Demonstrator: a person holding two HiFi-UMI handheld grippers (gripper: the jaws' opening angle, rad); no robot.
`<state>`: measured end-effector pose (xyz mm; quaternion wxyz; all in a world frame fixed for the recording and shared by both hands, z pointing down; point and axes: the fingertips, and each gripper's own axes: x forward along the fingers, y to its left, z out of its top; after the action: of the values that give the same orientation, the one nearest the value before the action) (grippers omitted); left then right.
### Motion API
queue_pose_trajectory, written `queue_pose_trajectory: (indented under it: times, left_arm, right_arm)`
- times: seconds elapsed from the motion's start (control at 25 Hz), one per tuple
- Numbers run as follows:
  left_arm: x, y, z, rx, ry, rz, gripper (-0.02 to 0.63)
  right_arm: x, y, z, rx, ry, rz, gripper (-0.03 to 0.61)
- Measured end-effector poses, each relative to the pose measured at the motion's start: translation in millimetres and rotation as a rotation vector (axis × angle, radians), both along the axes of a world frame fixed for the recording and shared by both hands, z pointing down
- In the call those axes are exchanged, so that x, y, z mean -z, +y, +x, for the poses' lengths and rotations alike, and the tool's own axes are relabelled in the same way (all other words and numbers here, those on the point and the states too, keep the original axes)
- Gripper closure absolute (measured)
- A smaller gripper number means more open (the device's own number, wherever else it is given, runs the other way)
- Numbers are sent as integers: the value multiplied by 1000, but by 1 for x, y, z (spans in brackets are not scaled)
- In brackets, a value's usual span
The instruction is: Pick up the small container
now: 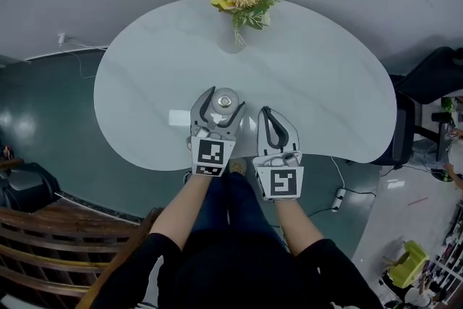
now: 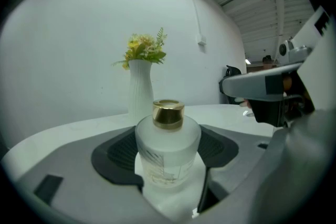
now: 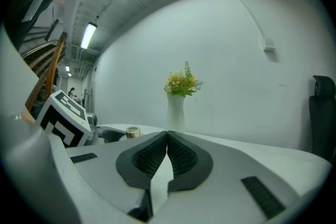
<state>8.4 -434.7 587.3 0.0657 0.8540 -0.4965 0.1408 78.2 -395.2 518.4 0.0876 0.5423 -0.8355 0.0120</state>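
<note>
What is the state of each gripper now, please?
Left gripper: closed on the small container.
Right gripper: closed, holding nothing.

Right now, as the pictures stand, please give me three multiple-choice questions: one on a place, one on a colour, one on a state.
1. Where is the small container?
A) in a drawer
B) between the jaws of the left gripper
C) on a shelf
2. Its cap is:
A) gold
B) black
C) red
3. The right gripper is:
A) holding a cup
B) wide open
C) shut and empty
Answers: 1 B, the jaws flank it in the left gripper view; 2 A, the cap shines gold; 3 C, its jaws meet with nothing between them.
</note>
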Motion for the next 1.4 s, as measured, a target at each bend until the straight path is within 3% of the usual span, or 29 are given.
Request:
queue_pose_trajectory:
  times: [0.16,0.64,0.76,1.04,1.4]
  left_arm:
    - [36,3,-6,18,32,28,281]
    - [147,37,-34,99,23,154,281]
    - [164,49,-43,126,25,169,281]
    - [191,75,-61,179,25,207,281]
    - [216,89,-67,182,22,248,281]
  right_arm:
    - [24,1,-1,-9,-7,49,555]
    - [99,29,2,-29,-18,148,555]
    - [109,38,1,-32,-15,123,555]
    - [138,53,-1,-22,-37,181,555]
    - [150,66,-11,0,-41,192,555]
